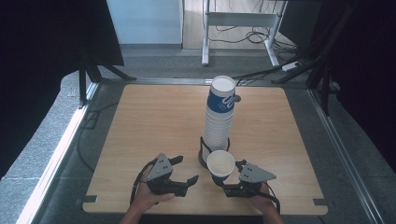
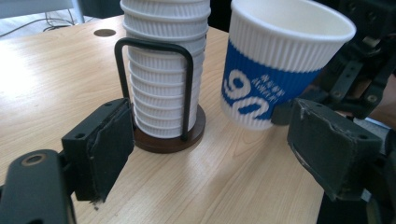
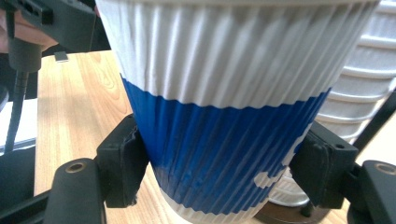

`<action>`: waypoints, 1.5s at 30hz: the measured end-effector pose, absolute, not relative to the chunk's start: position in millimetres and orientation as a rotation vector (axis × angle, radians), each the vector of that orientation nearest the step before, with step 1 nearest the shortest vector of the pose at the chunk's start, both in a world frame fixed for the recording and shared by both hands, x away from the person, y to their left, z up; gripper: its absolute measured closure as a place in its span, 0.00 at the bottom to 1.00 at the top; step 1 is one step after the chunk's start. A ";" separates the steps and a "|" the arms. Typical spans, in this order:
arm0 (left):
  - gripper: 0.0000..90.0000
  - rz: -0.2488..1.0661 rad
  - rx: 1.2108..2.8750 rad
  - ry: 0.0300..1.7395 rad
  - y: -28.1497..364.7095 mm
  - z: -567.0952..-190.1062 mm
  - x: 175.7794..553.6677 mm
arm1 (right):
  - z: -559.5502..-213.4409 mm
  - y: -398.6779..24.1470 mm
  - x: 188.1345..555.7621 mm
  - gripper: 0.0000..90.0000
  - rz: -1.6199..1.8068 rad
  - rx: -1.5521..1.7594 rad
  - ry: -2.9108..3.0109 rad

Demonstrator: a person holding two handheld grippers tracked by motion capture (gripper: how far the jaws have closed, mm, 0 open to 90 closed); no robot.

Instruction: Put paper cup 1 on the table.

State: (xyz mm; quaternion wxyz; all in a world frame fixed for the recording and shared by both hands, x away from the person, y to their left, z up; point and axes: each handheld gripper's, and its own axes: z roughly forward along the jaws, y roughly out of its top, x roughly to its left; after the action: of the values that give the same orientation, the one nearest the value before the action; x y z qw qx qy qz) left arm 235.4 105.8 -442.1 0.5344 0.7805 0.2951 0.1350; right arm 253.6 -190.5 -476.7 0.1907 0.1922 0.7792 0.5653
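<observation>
The right gripper pinches a single paper cup low on its blue band, one black pad pressed to each side of the ribbed sleeve, as the right gripper view shows close up. The cup is upright with its open mouth up, held near the front edge of the wooden table, just in front of the tall stack of cups.

The cup's band carries large white characters that look like "90" in the left gripper view, with a line of smaller print beside them too fine to read. The topmost cup of the stack bears the same blue band with white marks.

The left gripper sits beside it, its jaws spread apart with nothing between them; its pads are frayed at the edges.

The stack stands in a black wire holder on a dark round base. In the right gripper view the cup's rim and bottom are cut off.
</observation>
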 end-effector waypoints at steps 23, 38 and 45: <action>0.17 0.331 1.940 0.722 99.6 -449.0 237.6 | -467.7 -238.2 268.2 0.30 1.607 0.688 2.029; 0.17 0.335 1.962 0.726 97.6 -452.0 238.6 | -475.6 -256.7 283.3 0.30 1.538 0.790 1.998; 0.17 0.338 1.970 0.726 96.6 -453.3 238.7 | -478.8 -264.4 290.2 0.30 1.496 0.846 1.987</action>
State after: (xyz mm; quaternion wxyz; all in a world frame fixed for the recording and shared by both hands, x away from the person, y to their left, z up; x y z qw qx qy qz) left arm 238.7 96.6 -453.3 0.4859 0.8097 0.2982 0.1391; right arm 290.2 -264.4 -478.8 0.2544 0.3113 0.7316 0.5506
